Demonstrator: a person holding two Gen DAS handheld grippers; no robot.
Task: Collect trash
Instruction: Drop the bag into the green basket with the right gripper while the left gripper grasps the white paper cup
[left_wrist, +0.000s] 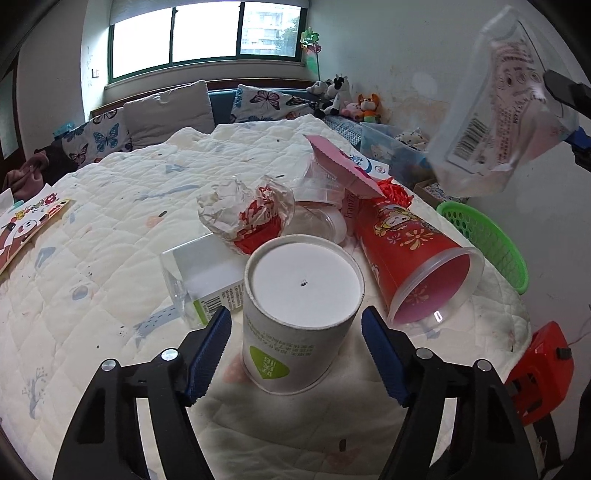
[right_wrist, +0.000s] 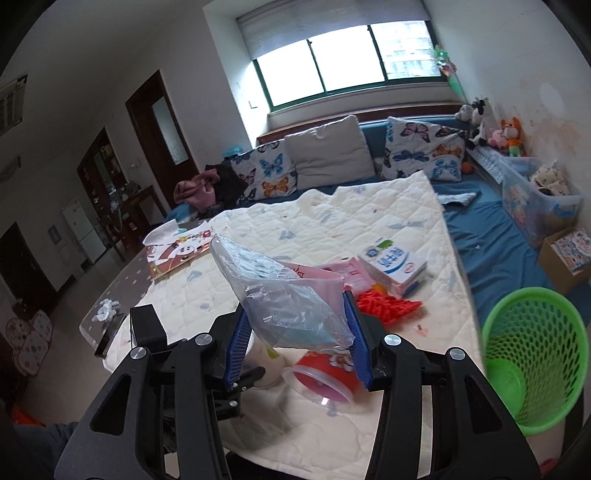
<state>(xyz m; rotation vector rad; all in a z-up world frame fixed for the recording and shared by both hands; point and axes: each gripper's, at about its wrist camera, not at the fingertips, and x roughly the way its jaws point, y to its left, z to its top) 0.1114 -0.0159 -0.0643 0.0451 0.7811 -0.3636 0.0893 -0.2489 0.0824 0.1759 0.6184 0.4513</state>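
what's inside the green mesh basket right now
The right wrist view looks down into the green mesh basket: only its bare green bottom shows, no trash visible. The near wall hides part of the bottom. The plastic bag is clamped in the right gripper, not dropped in yet.

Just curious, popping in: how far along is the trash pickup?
Early. The green basket looks nearly empty. The right gripper holds a clear plastic bag; the left gripper straddles an upturned paper cup, not yet squeezing. The red cup and crumpled wrapper remain.

Quilt (left_wrist: 110, 206): matt stitched cloth. Cup (left_wrist: 299, 321): matt white paper. Bag (right_wrist: 288, 306): glossy, crinkled clear plastic. Basket (right_wrist: 532, 354): perforated green plastic. Fingers (left_wrist: 207, 354): ribbed blue pads.
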